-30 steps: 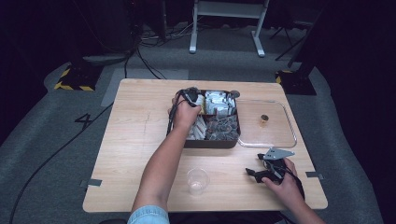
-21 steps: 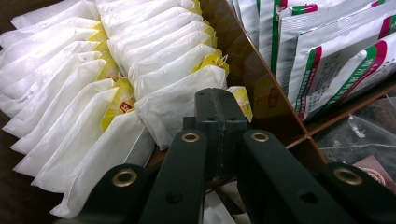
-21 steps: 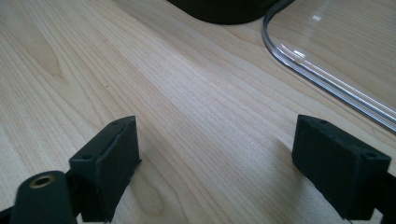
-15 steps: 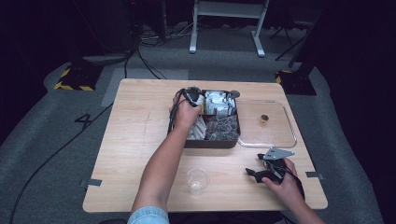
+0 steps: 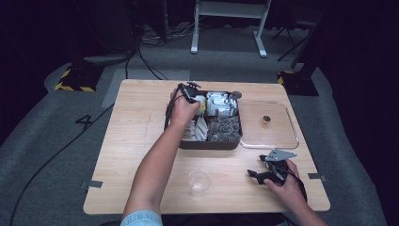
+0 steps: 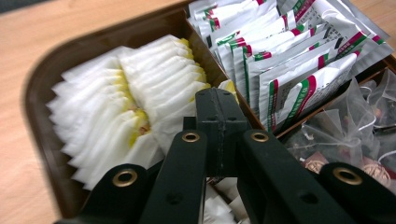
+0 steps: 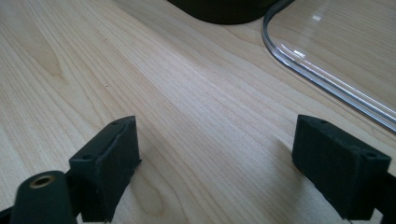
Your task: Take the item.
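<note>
Sachets (image 6: 140, 98): white paper with yellow edges, stacked on edge in rows, in the far left compartment of the tray (image 5: 207, 143). Left gripper (image 6: 219, 100) is over this compartment, jaws pressed together, tips touching the nearest sachets; whether one is pinched between them cannot be told.

Tray: dark, rounded corners, divided into compartments, standing mid-table toward the far side.
- Far right compartment: silver packets (image 6: 289, 60) with red and green stripes, standing upright and overlapping.
- Near right compartment: clear bags (image 6: 350, 135) of brownish contents, loosely heaped.
- Near left compartment: more white sachets, seen from the high view.

Lid (image 5: 273, 136): clear, with a small brown knob (image 5: 266, 120), lying flat on the table just right of the tray, its edge touching or nearly touching the tray.

Cup (image 5: 199, 182): clear plastic, upright, near edge of the table, well apart from the tray.

Right gripper (image 7: 219, 172): resting low over bare table (image 5: 136, 136) at the near right, jaws wide apart, holding nothing.
</note>
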{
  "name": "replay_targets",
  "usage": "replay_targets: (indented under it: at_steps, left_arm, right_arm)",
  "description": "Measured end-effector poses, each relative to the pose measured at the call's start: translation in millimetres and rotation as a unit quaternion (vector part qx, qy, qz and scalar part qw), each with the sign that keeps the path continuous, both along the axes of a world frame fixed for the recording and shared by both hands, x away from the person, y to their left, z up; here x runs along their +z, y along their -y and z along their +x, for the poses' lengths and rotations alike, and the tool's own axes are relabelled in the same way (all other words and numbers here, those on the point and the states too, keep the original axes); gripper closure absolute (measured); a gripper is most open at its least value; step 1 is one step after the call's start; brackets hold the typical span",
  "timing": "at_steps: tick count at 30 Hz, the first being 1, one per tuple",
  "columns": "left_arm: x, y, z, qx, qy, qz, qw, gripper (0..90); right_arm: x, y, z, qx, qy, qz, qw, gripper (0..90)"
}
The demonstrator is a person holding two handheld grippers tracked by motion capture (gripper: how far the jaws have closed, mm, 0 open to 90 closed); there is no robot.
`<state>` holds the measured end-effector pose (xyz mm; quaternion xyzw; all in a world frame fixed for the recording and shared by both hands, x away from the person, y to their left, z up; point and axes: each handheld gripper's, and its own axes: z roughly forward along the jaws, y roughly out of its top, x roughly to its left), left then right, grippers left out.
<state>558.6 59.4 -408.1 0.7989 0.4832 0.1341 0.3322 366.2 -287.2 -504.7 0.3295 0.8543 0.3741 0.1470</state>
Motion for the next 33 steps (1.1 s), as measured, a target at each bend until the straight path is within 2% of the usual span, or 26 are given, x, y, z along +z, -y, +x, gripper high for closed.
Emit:
replay_targets:
  at_steps: [1,4,5,6,7,8,11,13,20,21,22,26,33]
  left_arm:
    - [4.8,-5.7,-1.3,0.0,0.006,-0.005,1.0,90.0]
    - [9.1,-11.0,-3.6,0.002,0.009,-0.008,0.9999,90.0]
    - [13.8,-17.0,-6.2,-0.001,0.011,-0.02,0.9997,90.0]
    - [13.8,-17.0,-6.2,-0.001,0.011,-0.02,0.9997,90.0]
    - [19.5,-22.9,-10.3,-0.006,0.011,-0.041,0.9991,90.0]
    - [21.4,-24.6,-11.6,-0.009,0.014,-0.044,0.9989,90.0]
    - [26.7,-28.1,-16.4,-0.014,0.02,-0.046,0.9987,90.0]
    - [35.4,-32.1,-25.2,-0.027,0.028,-0.045,0.9983,90.0]
    - [51.3,-38.0,-43.6,-0.052,0.042,-0.042,0.9969,90.0]
    - [55.5,-40.5,-50.6,-0.058,0.046,-0.047,0.9962,90.0]
    - [55.5,-40.5,-50.6,-0.058,0.046,-0.047,0.9962,90.0]
    - [63.9,-49.6,-66.5,-0.069,0.054,-0.052,0.9948,90.0]
    - [73.9,-54.4,-90.9,-0.095,0.066,-0.059,0.9915,90.0]
  right_arm:
    - [-0.1,0.0,0.0,0.0,0.0,0.001,1.0,15.1]
    - [0.0,0.0,-0.1,0.0,-0.001,0.0,1.0,15.1]
    - [0.0,0.0,-0.1,0.0,-0.001,0.001,1.0,15.1]
    - [0.0,-0.1,-0.1,0.0,-0.001,0.001,1.0,15.1]
    - [0.0,0.0,-0.1,0.0,-0.001,0.001,1.0,15.1]
    - [0.0,0.0,-0.1,0.0,-0.001,0.0,1.0,15.1]
    - [0.0,0.0,-0.1,0.0,-0.001,0.001,1.0,15.0]
    - [0.0,0.0,-0.1,0.0,-0.001,0.0,1.0,15.1]
    - [-0.1,0.0,0.0,0.001,-0.001,0.001,1.0,15.1]
    - [-0.1,0.0,-0.1,0.001,-0.001,0.001,1.0,15.1]
    - [-0.1,0.0,-0.1,0.001,-0.001,0.001,1.0,15.1]
    - [-0.1,0.0,0.0,0.001,-0.001,0.001,1.0,15.1]
    - [-0.1,0.0,-0.1,0.0,0.0,0.0,1.0,15.1]
